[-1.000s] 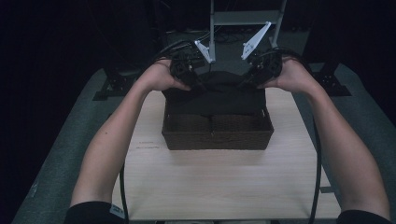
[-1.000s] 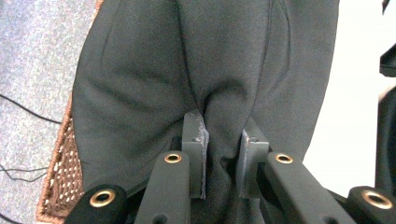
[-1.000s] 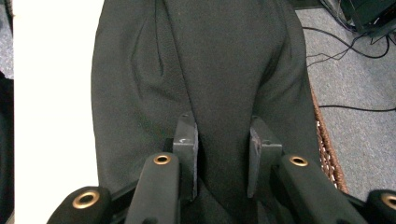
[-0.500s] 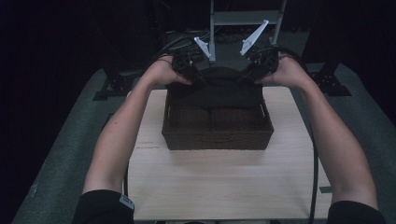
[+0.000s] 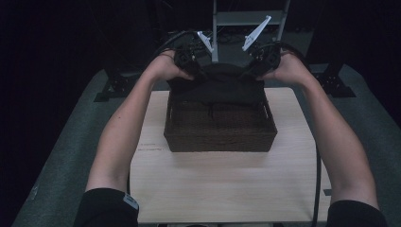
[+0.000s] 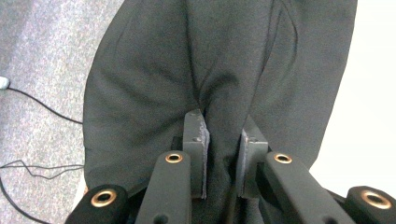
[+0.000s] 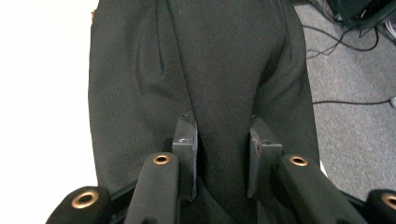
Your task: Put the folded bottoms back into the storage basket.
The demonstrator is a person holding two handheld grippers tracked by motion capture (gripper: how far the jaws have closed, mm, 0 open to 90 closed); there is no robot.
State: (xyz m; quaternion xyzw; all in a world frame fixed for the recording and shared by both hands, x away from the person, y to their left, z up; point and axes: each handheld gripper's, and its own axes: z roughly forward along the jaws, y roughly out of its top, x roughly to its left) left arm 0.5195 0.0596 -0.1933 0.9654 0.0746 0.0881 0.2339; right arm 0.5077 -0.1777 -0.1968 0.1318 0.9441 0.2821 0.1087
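From the high view, the person reaches both arms forward over a pale wooden worktop (image 5: 222,189). The left gripper (image 5: 189,64) and right gripper (image 5: 257,62) hold the two far corners of a black cloth (image 5: 222,87), which hangs at the back edge of a dark woven basket (image 5: 220,135) sitting mid-worktop. Its lower part drapes over the basket's far rim. The step in hand looks like spreading or lowering the garment into the basket; the next move probably calls for bringing both grippers toward the person evenly so the cloth settles flat inside.

In the left gripper view, the jaws are closed on a bunched fold of the black cloth (image 6: 201,70), the fabric pinched between the two pads. Grey carpet (image 6: 42,56) with a thin cable lies off to one side.

In the right gripper view, the jaws likewise clamp a thick pleat of the black cloth (image 7: 224,60), with the white worktop (image 7: 42,93) on one side.

The basket's inside is dim, so whether anything lies in it is hard to tell, and the kind of garment cannot be made out.
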